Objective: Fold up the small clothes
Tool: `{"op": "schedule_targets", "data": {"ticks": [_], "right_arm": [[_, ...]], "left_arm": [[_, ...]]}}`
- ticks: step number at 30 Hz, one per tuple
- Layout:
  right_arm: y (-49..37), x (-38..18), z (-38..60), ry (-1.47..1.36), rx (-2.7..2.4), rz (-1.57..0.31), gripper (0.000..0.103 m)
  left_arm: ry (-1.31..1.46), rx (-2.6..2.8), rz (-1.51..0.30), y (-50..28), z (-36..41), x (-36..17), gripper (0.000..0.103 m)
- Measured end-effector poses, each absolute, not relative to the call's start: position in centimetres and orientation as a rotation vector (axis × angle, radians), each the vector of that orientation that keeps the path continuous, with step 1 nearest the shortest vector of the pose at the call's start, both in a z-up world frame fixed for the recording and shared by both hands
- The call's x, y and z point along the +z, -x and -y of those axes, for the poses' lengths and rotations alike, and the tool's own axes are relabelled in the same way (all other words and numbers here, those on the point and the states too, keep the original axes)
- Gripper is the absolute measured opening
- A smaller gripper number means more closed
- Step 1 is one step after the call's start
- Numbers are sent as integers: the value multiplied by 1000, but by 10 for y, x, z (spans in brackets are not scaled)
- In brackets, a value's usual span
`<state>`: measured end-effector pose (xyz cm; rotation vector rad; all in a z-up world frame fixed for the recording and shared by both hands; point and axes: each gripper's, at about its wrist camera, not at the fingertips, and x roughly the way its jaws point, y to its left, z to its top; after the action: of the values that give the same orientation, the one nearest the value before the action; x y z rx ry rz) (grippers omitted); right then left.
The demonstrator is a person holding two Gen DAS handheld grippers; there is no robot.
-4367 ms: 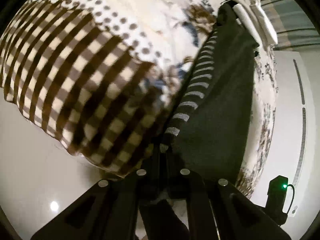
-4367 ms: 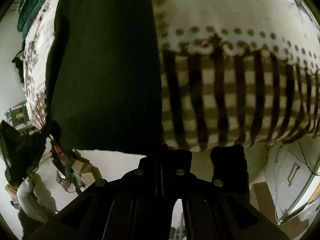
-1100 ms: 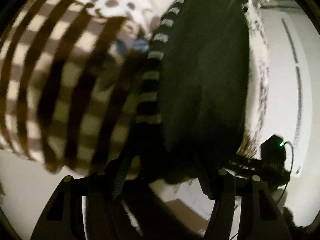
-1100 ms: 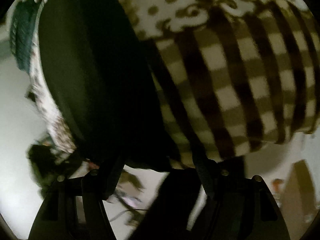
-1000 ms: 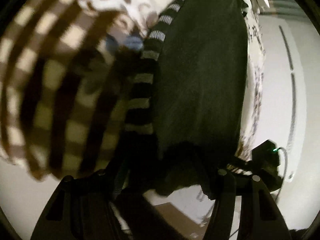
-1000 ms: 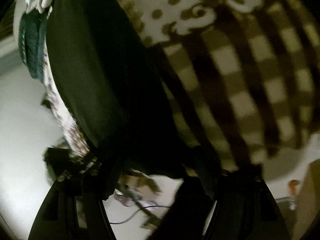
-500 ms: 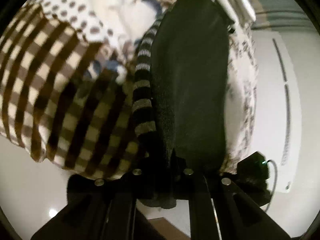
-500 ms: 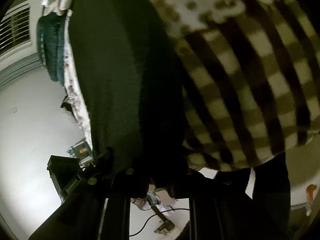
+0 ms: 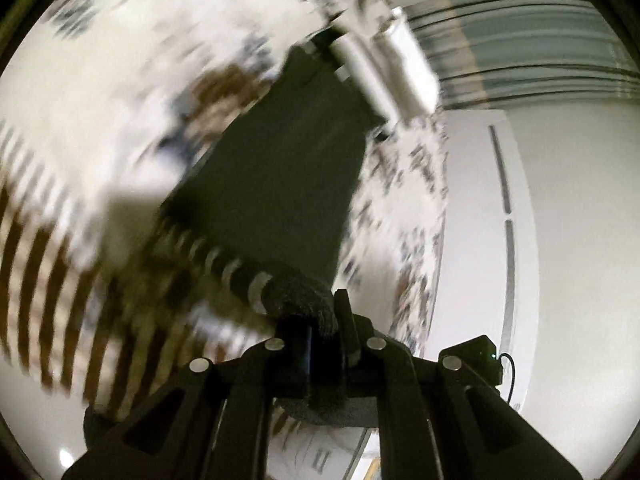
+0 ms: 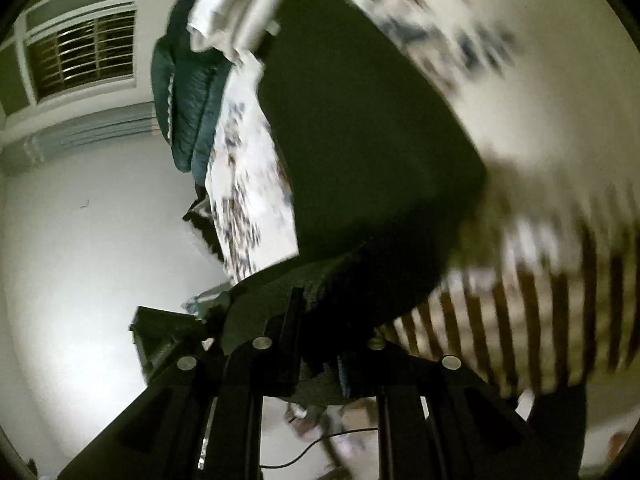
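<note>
Both grippers, left (image 9: 320,332) and right (image 10: 320,344), have their jaws clamped on the near hem of the dark knit garment (image 9: 288,168) lying on the bed (image 9: 100,100), folding barely begun.

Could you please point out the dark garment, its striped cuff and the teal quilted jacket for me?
dark garment (image 9: 288,168): left wrist view, middle of the flat body.
striped cuff (image 9: 236,272): left wrist view, banded edge near the gripper.
teal quilted jacket (image 10: 188,92): right wrist view, central quilted panel.
</note>
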<state>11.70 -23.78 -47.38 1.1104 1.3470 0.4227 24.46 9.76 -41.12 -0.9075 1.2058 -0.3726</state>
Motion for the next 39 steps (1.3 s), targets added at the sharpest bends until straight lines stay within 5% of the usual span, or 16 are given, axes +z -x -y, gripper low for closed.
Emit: {"op": "schedule_targets", "data": {"ticks": [8, 14, 19, 20, 21, 28, 30, 31, 32, 33, 34, 39], "right_arm": [[-308, -451, 258, -1017, 348, -1257, 15], [-454, -484, 256, -972, 253, -1270, 15], [-520, -518, 266, -1043, 230, -1263, 35], [-523, -518, 270, -1035, 225, -1255, 57], [-524, -517, 273, -1022, 223, -1248, 68], [-495, -531, 277, -791, 182, -1341, 69], [-492, -542, 269, -743, 194, -1374, 69], [-492, -546, 264, -731, 211, -1385, 68], [-493, -548, 260, -722, 229, -1386, 57], [-495, -548, 254, -699, 240, -1388, 26], [-496, -546, 250, -666, 236, -1391, 9], [-508, -538, 252, -618, 166, -1338, 6]], "left_arm": [[935, -389, -1128, -402, -101, -430, 8], [982, -403, -1176, -528, -99, -473, 13], [1083, -396, -1139, -573, -122, -494, 56], [1082, -390, -1128, -574, -127, -493, 58], [1067, -389, -1126, -573, -130, -493, 59], [649, -427, -1253, -561, -86, -496, 59], [546, -426, -1252, -561, -68, -501, 49], [509, -423, -1249, -562, -61, -503, 3], [459, -424, -1271, -565, -53, -505, 2], [443, -418, -1262, -565, -52, -503, 2], [429, -405, -1240, -564, -54, -499, 2], [520, -339, -1246, -571, -89, -508, 2]]}}
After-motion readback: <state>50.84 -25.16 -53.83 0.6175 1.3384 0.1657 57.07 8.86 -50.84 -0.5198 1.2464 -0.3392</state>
